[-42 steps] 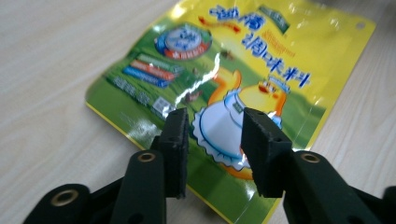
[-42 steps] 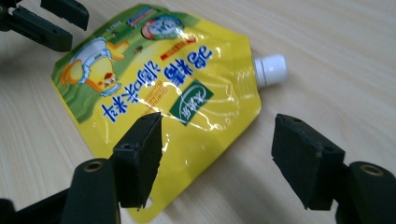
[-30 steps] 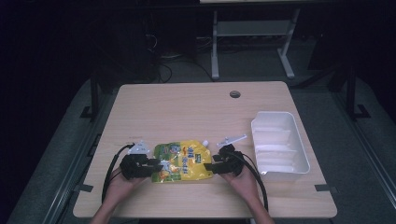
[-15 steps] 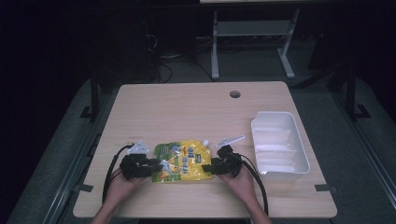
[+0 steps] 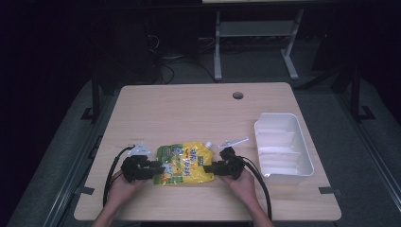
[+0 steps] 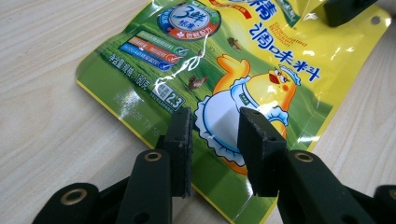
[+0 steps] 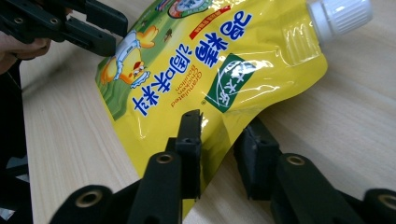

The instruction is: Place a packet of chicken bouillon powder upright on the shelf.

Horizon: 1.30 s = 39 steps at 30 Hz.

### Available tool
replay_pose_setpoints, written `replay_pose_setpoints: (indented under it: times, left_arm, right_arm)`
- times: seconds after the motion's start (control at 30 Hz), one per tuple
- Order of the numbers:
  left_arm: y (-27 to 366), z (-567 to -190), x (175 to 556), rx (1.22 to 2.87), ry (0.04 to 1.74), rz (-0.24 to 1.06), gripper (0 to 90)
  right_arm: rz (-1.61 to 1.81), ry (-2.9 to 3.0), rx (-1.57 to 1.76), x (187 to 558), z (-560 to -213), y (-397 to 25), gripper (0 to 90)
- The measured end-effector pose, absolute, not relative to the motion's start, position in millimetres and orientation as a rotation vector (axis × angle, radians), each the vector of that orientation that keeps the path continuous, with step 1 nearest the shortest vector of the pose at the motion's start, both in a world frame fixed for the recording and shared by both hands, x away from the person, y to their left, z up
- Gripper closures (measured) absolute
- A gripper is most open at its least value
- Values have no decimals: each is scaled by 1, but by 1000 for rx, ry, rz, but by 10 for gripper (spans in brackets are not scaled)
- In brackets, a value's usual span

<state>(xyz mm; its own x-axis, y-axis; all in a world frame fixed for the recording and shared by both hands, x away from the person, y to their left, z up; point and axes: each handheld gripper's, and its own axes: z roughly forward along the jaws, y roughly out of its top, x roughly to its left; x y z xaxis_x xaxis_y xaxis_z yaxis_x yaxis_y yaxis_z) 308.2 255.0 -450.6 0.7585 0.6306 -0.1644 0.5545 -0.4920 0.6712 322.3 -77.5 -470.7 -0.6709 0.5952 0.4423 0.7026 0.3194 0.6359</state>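
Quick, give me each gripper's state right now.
Left gripper: open, jaws poised over the green end of the seasoning pouch.
Right gripper: open, jaws astride the pouch's yellow edge, not clamped.

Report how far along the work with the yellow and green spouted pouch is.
Done: both tools have reached the yellow and green spouted plastic pouch, which lies flat on the light wooden table. In hand: the left tool and right tool each straddle an end of it, jaws apart, not clamped. Left: grip and lift it, perhaps toward the white plastic tray, which looks empty.
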Motion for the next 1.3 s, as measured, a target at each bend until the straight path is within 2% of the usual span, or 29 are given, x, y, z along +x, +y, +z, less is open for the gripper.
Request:
replay_pose_setpoints:
  times: [0.17, 0.37, 1.03, 1.3]
  left_arm:
    - [258, -452, 309, 2200, 882, 137, 615]
    - [258, -449, 305, 2197, 860, 258, 569]
    - [264, -438, 305, 2073, 842, 154, 470]
    - [271, -435, 307, 2027, 808, 65, 420]
  right_arm:
    - [-1275, -2467, -1187, 321, -471, -76, 818]
    - [-1330, -2449, -1176, 318, -466, -79, 885]
    - [-1402, -2497, -1019, 311, -438, -89, 897]
    - [-1391, -2535, -861, 310, -419, -80, 900]
